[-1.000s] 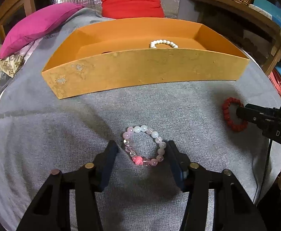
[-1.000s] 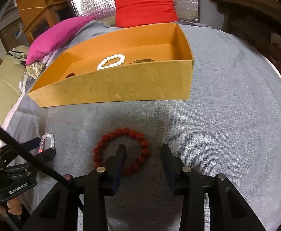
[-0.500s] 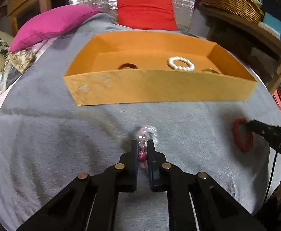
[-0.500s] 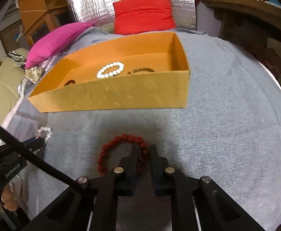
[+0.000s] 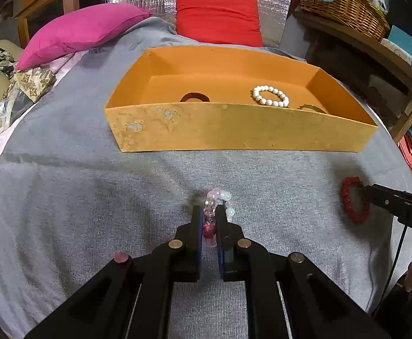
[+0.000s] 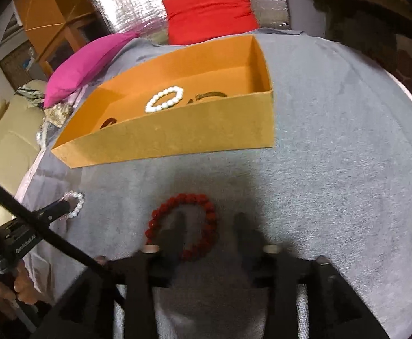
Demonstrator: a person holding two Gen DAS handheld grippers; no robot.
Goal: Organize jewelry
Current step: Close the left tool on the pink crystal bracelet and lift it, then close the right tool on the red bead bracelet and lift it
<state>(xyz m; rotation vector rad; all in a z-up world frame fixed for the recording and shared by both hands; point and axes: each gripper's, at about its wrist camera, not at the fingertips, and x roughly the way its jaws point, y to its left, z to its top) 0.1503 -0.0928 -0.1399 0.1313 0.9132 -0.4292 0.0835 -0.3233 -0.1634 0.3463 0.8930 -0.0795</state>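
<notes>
Left wrist view shows the left gripper (image 5: 208, 217) clenched on the pink bead bracelet (image 5: 216, 207), just off the grey cloth (image 5: 64, 197). Right view is blurry, but the right gripper (image 6: 208, 226) has just been opening, jaws released around one side of the red bead bracelet (image 6: 186, 223), with the orange tray (image 6: 177, 138) behind holding a white bead bracelet (image 6: 165, 100)

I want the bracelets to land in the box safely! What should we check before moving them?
1. Left gripper shut on the pink bracelet: ok.
2. Right gripper gripping the red bracelet: not ok; its jaws have just been opening, one side between them.
3. Free room in the orange box: ok.
4. White bracelet out of the way: ok.
5. Pink bracelet lifted off the cloth: cannot tell.
</notes>
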